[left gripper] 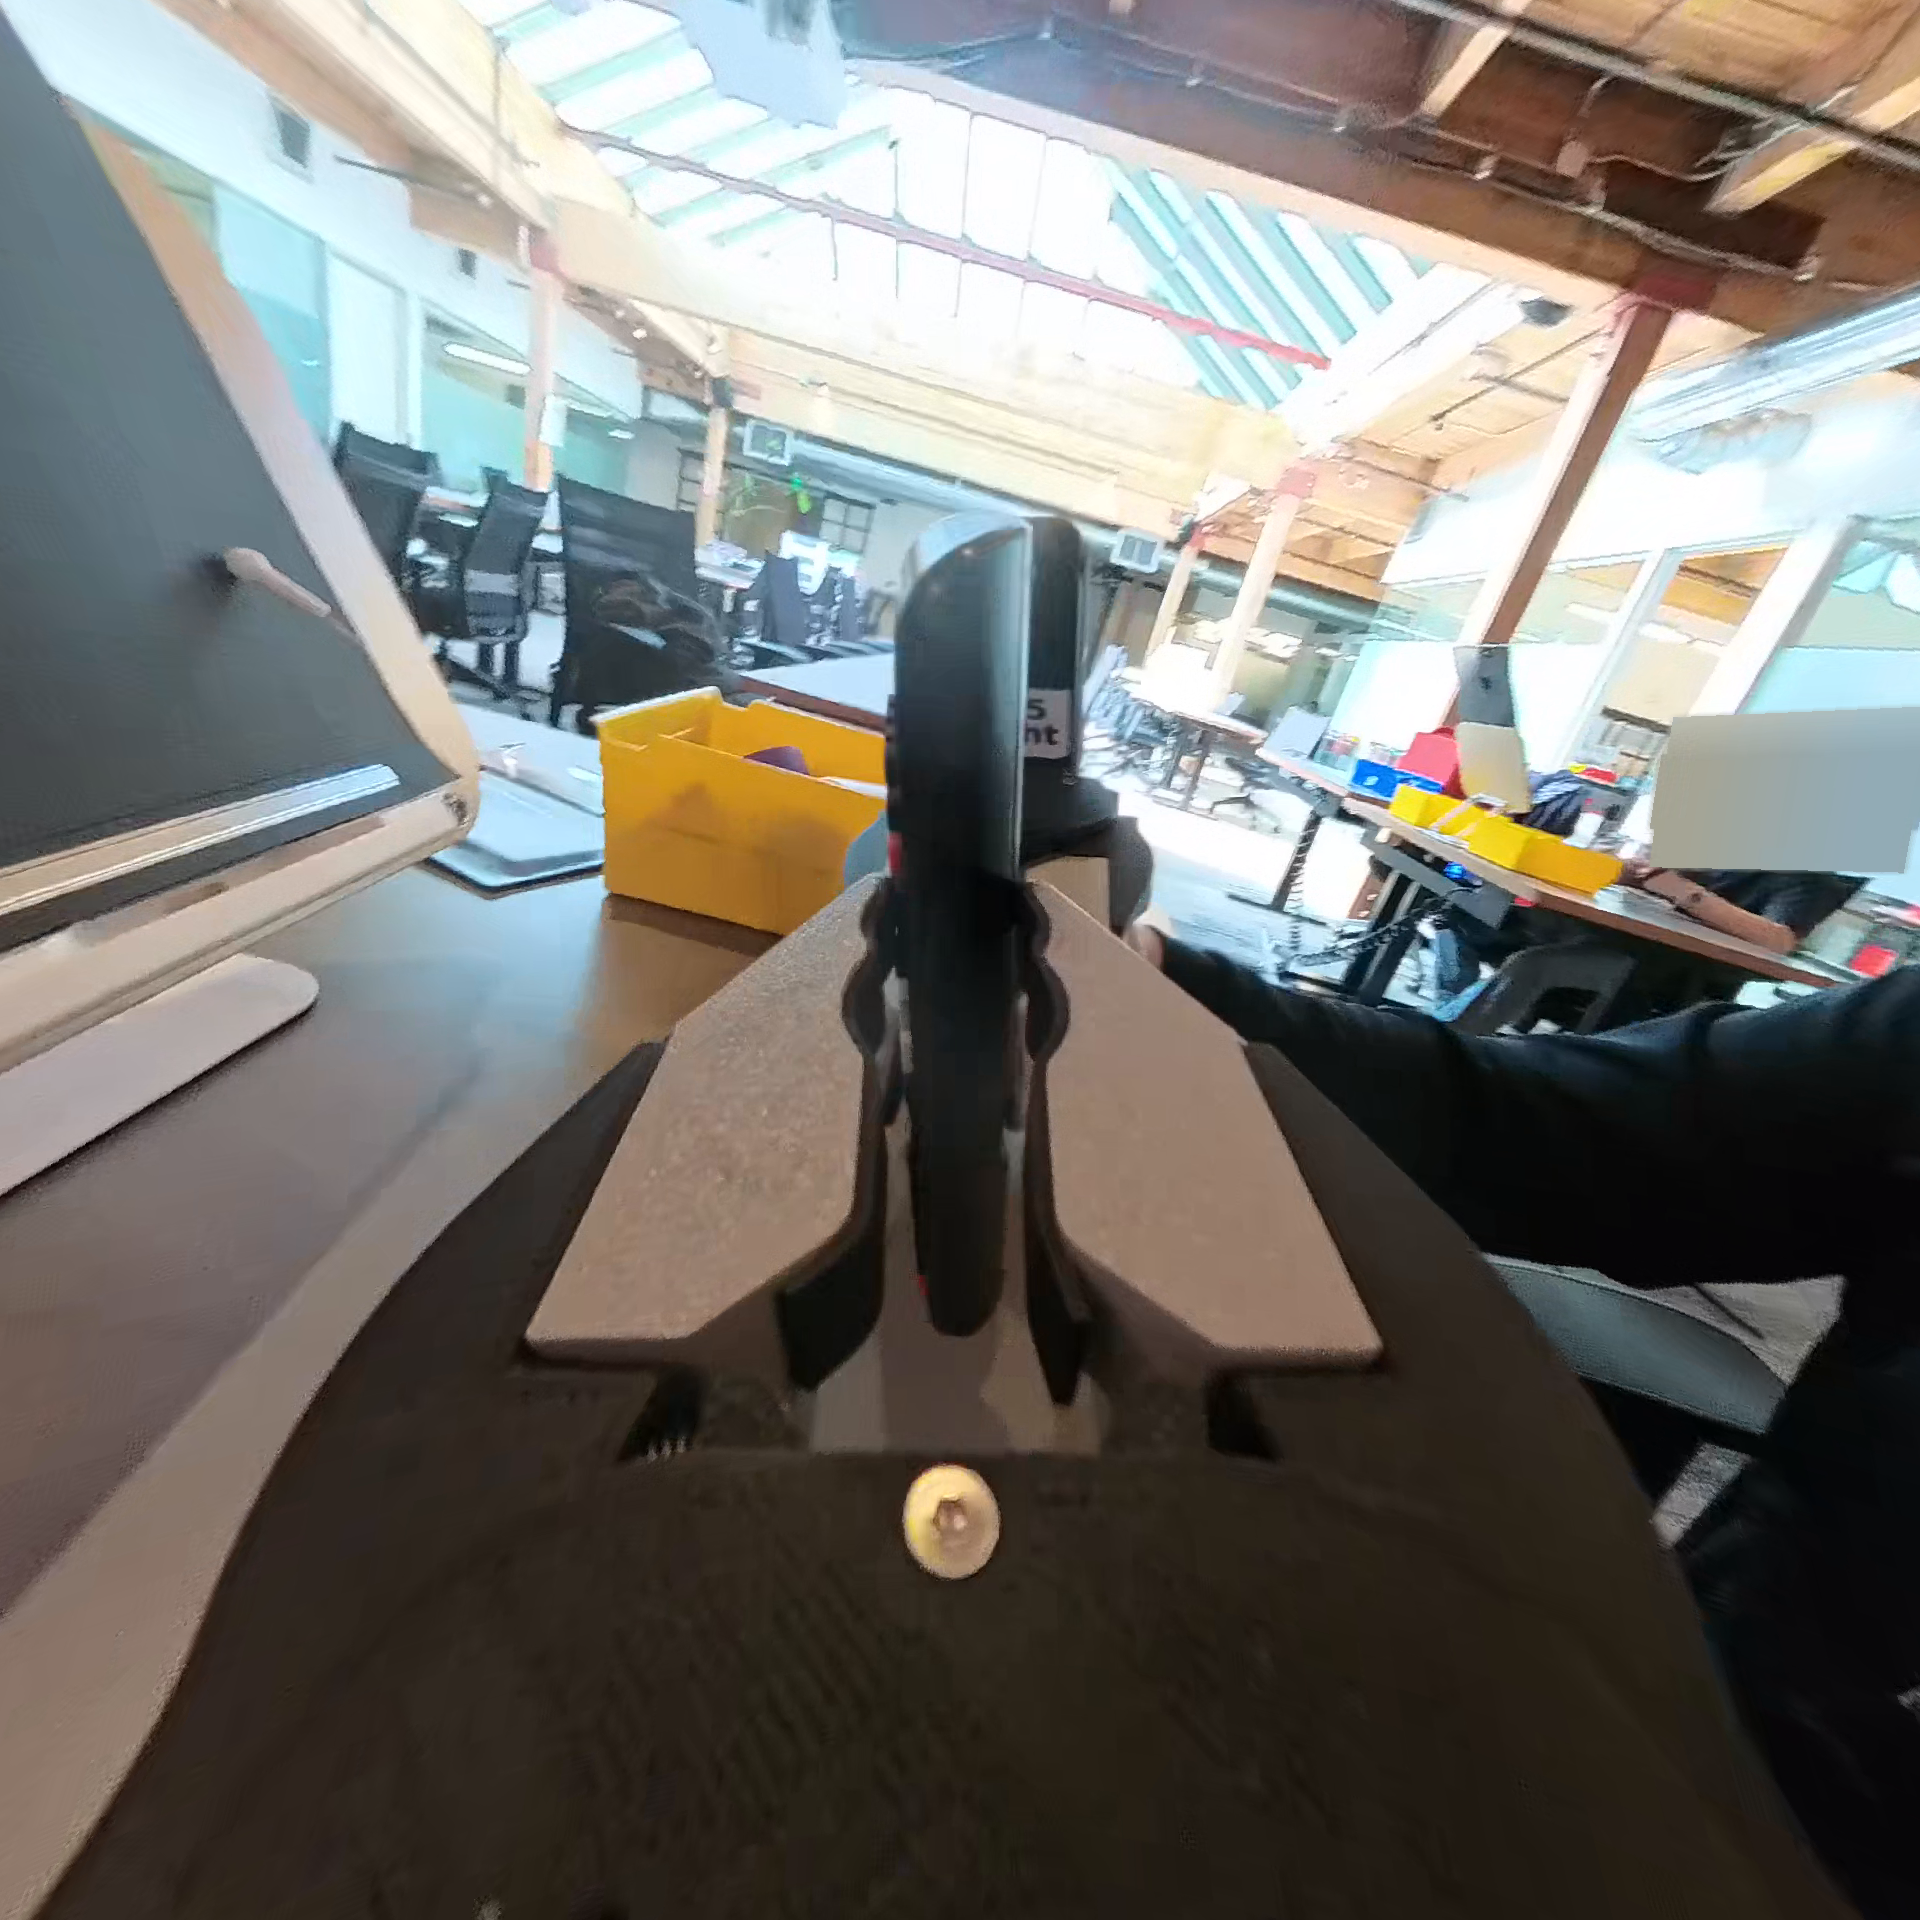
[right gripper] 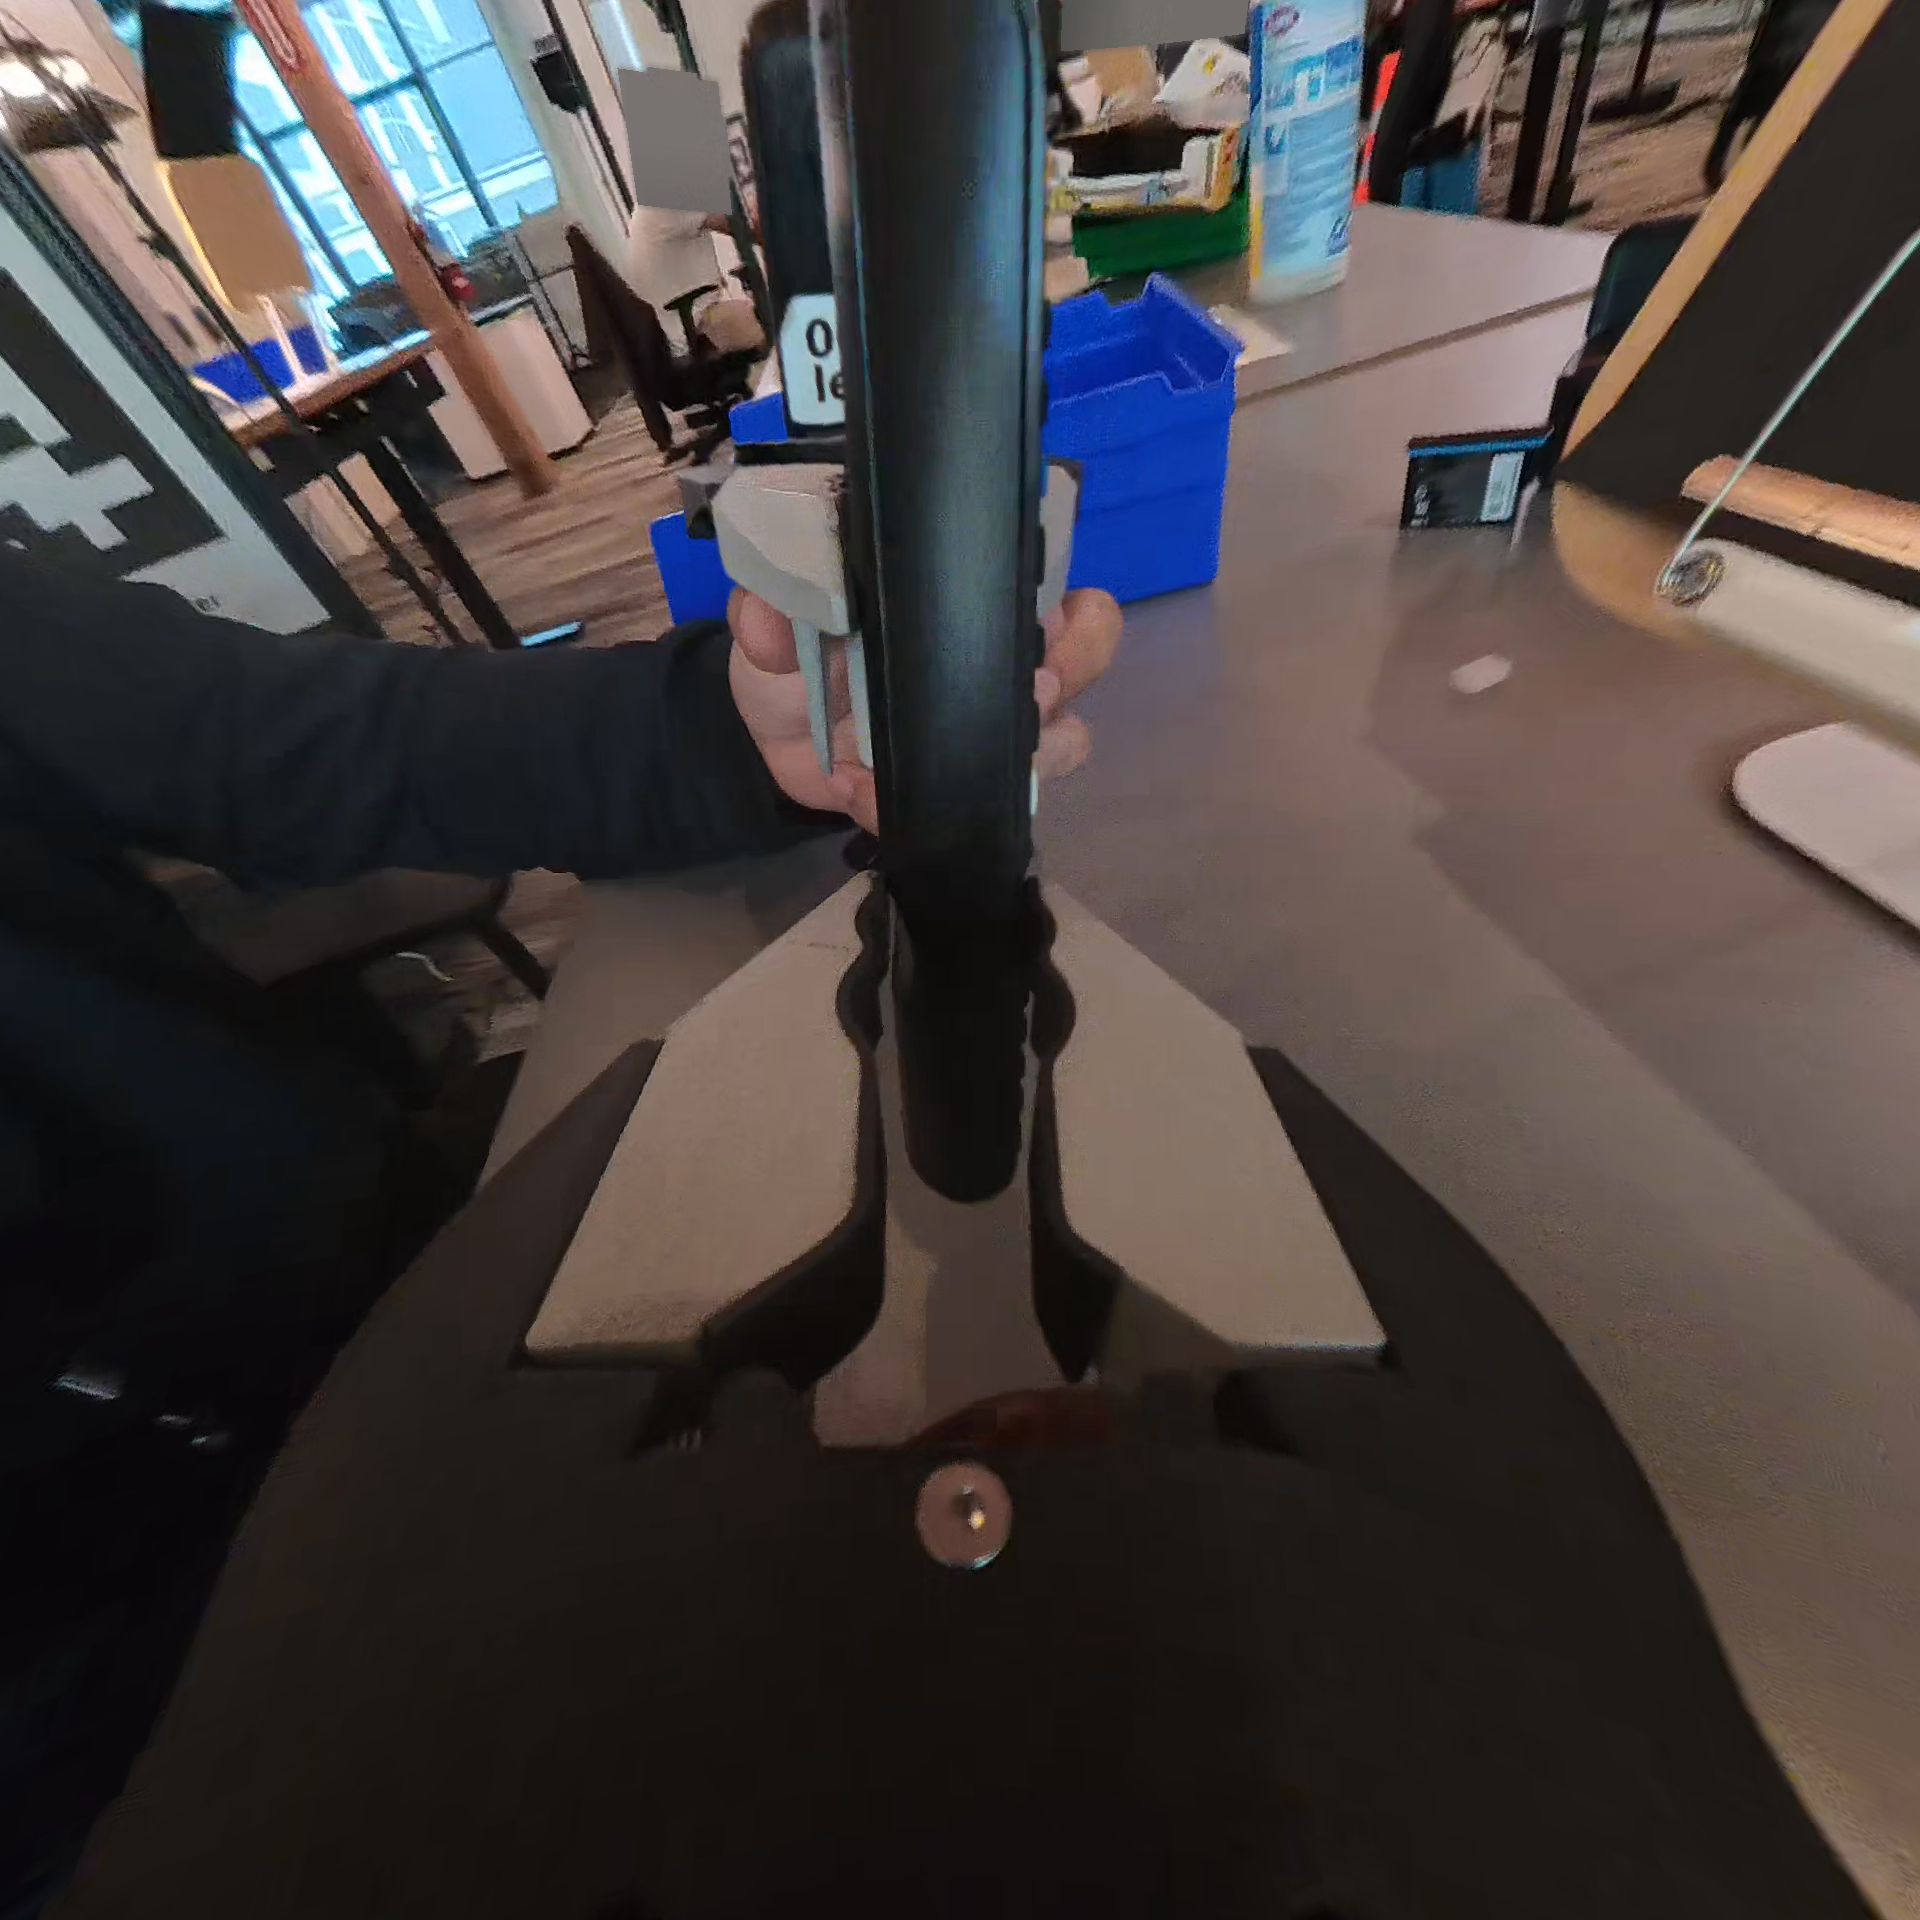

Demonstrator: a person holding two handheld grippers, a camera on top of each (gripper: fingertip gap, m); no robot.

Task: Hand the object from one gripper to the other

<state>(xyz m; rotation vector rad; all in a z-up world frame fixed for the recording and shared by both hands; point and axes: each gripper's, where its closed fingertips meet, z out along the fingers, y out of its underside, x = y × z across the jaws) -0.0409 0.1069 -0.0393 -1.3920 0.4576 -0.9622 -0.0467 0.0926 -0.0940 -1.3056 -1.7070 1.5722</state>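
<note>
A long black remote control (left gripper: 956, 790) with side buttons is held in the air between both grippers. In the left wrist view my left gripper (left gripper: 956, 914) is shut on one end of it, both pads pressing its sides. The right gripper's black body (left gripper: 1070, 644) shows behind the remote's far end. In the right wrist view my right gripper (right gripper: 956, 914) is shut on the other end of the remote (right gripper: 945, 416). The left gripper (right gripper: 925, 530) clamps it farther up, with a person's hand (right gripper: 779, 707) behind it.
A yellow bin (left gripper: 717, 831) and a monitor (left gripper: 156, 623) stand on the dark table (left gripper: 364, 1018) to the left. A blue bin (right gripper: 1143, 468), a small black box (right gripper: 1465, 488), a wipes canister (right gripper: 1299, 145) and a monitor foot (right gripper: 1849, 810) stand on the table (right gripper: 1351, 987). The grippers' ends are close to 5 cm from one another. Both grippers' tips are roughly 25 cm from the monitor foot (right gripper: 1849, 810).
</note>
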